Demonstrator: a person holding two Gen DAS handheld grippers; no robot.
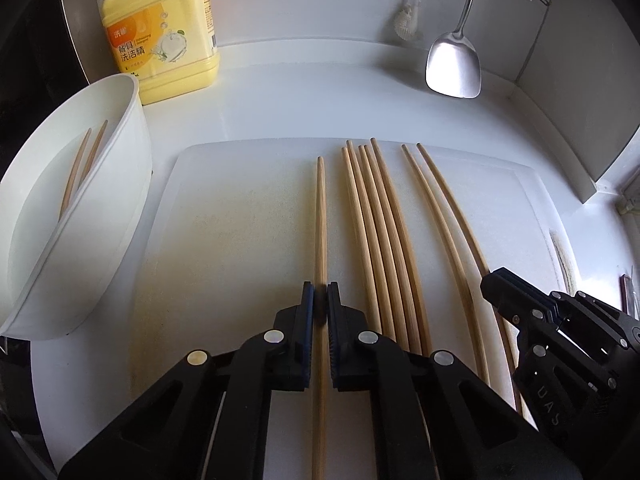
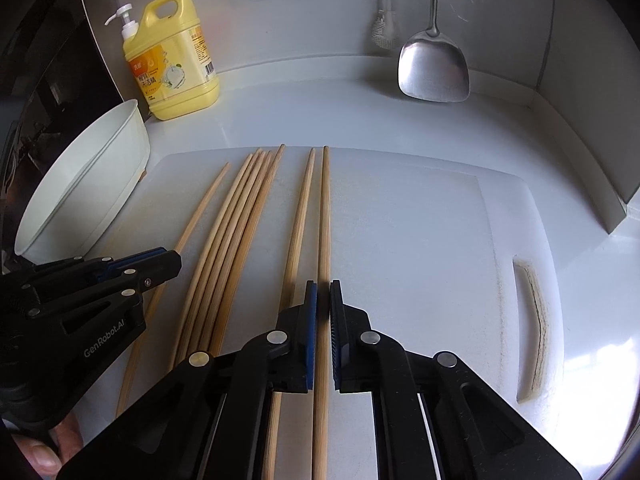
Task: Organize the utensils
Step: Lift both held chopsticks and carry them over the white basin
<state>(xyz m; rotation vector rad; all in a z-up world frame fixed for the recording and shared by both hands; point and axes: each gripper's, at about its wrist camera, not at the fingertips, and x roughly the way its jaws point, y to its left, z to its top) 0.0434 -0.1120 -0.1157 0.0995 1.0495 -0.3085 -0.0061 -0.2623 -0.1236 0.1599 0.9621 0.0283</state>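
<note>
Left gripper (image 1: 319,300): fingers closed on the leftmost chopstick (image 1: 320,220), lying on the cutting board (image 1: 240,208). Right gripper (image 2: 323,300): fingers closed on the rightmost chopstick (image 2: 325,208). Recommendation: lift each level and slowly (thin sticks pivot easily in a pinch), clearing the neighbour stick (image 2: 298,220) just beside. A bundle of four (image 1: 372,220) remains between. White tub (image 1: 80,208), at 9 o'clock, already holds two chopsticks (image 1: 82,164). Detergent bottle (image 1: 160,32) at 11 o'clock, spatula (image 1: 454,68) at 1 o'clock: no obstruction.

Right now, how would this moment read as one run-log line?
left gripper: shut on leftmost chopstick | right gripper: shut on rightmost chopstick | both on board | two chopsticks in bowl
</note>
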